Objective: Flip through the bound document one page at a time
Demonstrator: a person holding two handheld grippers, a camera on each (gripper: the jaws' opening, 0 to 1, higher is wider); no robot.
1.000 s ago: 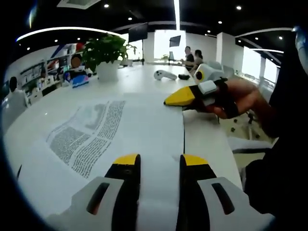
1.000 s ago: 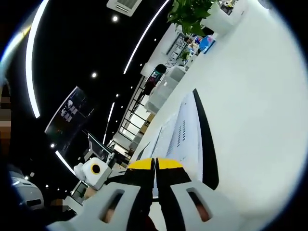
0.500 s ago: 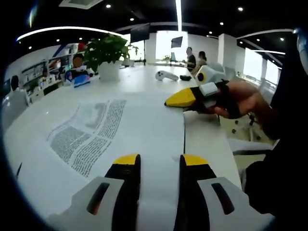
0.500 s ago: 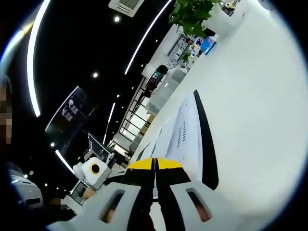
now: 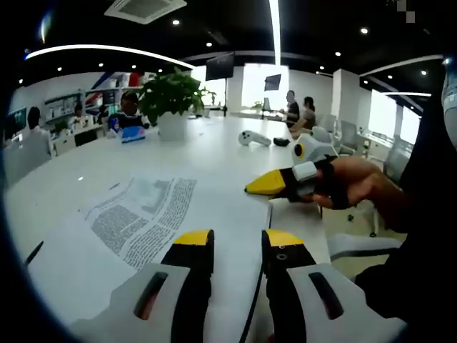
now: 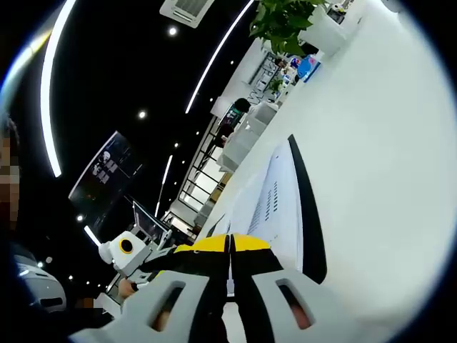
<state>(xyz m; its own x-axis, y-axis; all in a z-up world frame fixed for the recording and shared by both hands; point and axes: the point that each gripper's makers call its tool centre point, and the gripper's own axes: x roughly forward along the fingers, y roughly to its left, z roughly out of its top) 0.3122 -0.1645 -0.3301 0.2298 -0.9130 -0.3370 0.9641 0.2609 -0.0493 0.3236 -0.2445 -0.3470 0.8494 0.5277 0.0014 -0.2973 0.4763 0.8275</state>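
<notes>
1. Table (image 5: 214, 146): a long white surface running away from the camera in the left gripper view. In the right gripper view the table (image 6: 371, 136) appears steeply tilted.
2. Bound document (image 5: 136, 229): lies open and flat on the table near its edge. The left page carries columns of printed text and a pale figure; the right page is blank. In the right gripper view the bound document (image 6: 275, 204) is seen nearly edge-on, with a dark strip along one side.
3. Left gripper (image 5: 237, 241): its yellow-tipped jaws rise from the bottom of the left gripper view above the document's near part. The jaws stand apart with a gap between them and grip nothing. In the right gripper view the left gripper (image 6: 161, 256) enters from the left, its jaw tips hidden.
4. Right gripper (image 6: 230, 243): its yellow tips are pressed together over the near edge of the document. Whether a page lies between them cannot be told. In the left gripper view the right gripper (image 5: 268, 184) sits at the right edge of the right page, held by a hand (image 5: 357, 189).
5. Potted plant (image 5: 171, 100): green leaves in a white pot, far along the table.
6. White controller (image 5: 255, 138): rests on the table beyond the document.
</notes>
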